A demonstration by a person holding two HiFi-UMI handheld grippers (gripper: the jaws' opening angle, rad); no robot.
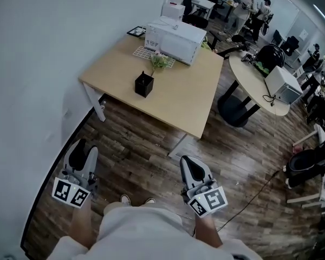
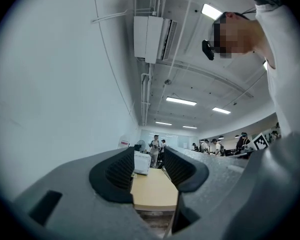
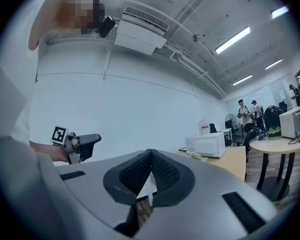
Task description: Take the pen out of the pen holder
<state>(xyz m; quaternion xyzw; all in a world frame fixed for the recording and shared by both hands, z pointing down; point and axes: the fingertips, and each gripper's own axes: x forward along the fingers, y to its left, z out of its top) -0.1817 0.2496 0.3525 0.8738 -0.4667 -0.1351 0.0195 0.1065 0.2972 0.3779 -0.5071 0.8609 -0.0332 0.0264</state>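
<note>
The black pen holder is seen standing on the wooden worktop, at 1 o'clock from the left gripper and 11 o'clock from the right gripper, well apart from both. Its contents are too small to be told. The left gripper's jaws are held partly apart, with nothing between them. The right gripper's jaws are closed together, empty.

Left tongs parted, nothing between; wooden table ahead (white box on it).
</note>
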